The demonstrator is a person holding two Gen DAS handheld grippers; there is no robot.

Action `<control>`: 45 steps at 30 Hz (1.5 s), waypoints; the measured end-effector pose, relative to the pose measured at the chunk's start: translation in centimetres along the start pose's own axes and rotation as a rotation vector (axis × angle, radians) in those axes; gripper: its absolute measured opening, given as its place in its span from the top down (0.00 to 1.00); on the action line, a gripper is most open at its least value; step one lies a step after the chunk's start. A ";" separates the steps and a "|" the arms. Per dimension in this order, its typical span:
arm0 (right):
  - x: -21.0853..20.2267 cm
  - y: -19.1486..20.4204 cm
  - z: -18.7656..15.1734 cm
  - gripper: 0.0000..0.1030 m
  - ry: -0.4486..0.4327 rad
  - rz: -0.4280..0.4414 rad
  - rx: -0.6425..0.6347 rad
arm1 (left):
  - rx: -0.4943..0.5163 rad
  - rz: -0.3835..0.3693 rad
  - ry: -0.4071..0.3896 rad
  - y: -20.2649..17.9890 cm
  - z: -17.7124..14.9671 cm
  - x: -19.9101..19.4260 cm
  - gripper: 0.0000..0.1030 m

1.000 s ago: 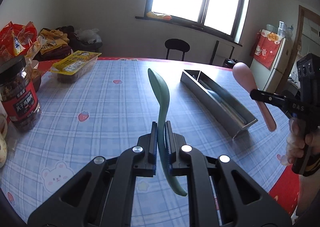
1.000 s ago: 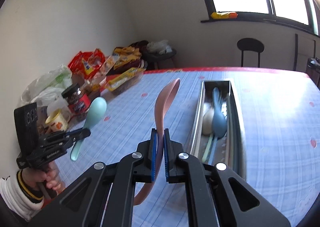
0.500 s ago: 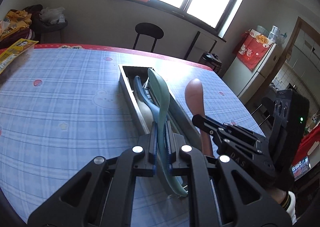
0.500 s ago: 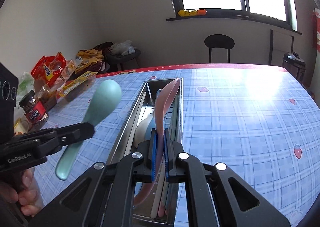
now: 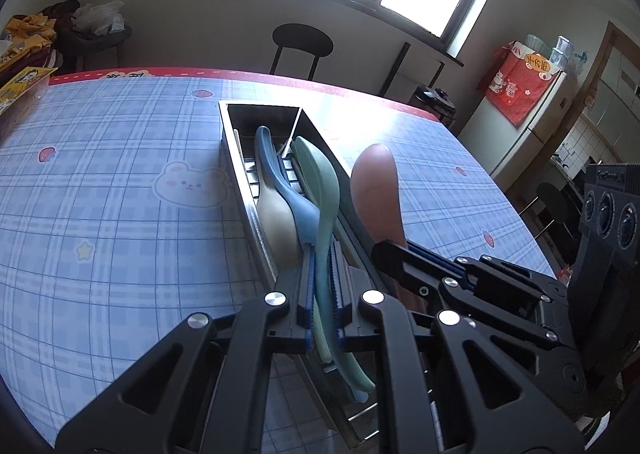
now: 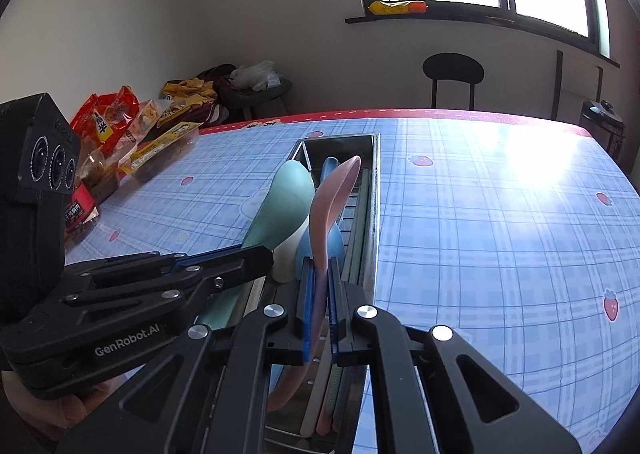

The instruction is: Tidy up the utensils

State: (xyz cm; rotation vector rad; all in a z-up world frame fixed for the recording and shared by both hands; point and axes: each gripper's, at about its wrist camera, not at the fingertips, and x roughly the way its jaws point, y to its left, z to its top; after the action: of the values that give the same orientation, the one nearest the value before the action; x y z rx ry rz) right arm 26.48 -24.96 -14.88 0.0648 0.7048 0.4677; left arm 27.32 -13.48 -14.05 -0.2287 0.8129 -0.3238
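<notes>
Left fingers (image 5: 306,294) pinch green spoon (image 5: 320,190); right fingers (image 6: 307,306) pinch pink spoon (image 6: 332,198).

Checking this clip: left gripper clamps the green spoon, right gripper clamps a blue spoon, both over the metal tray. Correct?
Not quite: the right gripper clamps a pink spoon, as the right wrist view shows. The blue spoon already lies in the metal tray. The left gripper does clamp the green spoon.

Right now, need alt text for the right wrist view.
The right gripper is shut on a pink plastic spoon, held over a long stainless steel utensil tray on a blue checked tablecloth. Beside it, the left gripper holds a green plastic spoon at the tray's left edge.
</notes>
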 end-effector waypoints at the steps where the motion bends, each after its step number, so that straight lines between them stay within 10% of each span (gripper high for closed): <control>1: 0.0 -0.1 0.0 0.93 0.003 0.002 0.006 | -0.006 -0.002 0.004 0.0 -0.1 0.1 0.89; 15: -0.5 -0.5 0.2 0.91 0.000 0.012 0.022 | 0.002 0.001 0.002 0.3 0.2 -0.6 0.81; 31: -4.4 0.8 1.3 0.06 -0.098 -0.100 -0.015 | 0.111 0.176 -0.237 2.8 1.8 -14.0 0.45; 34: -6.9 2.6 1.2 0.06 -0.128 -0.150 -0.041 | 0.113 0.197 -0.287 3.9 1.2 -17.6 0.40; 37: -10.4 4.3 1.0 0.06 -0.193 -0.142 -0.021 | 0.140 0.221 -0.363 4.2 0.1 -22.0 0.06; 45: -18.7 9.3 -0.1 0.06 -0.278 -0.243 -0.072 | 0.223 0.255 -0.451 3.2 -3.4 -30.5 0.06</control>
State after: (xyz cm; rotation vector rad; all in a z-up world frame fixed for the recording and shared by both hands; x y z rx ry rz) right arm 10.36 -24.78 -1.56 -0.0237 0.4150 0.2434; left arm 5.81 0.48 3.14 0.0152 0.3498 -0.1123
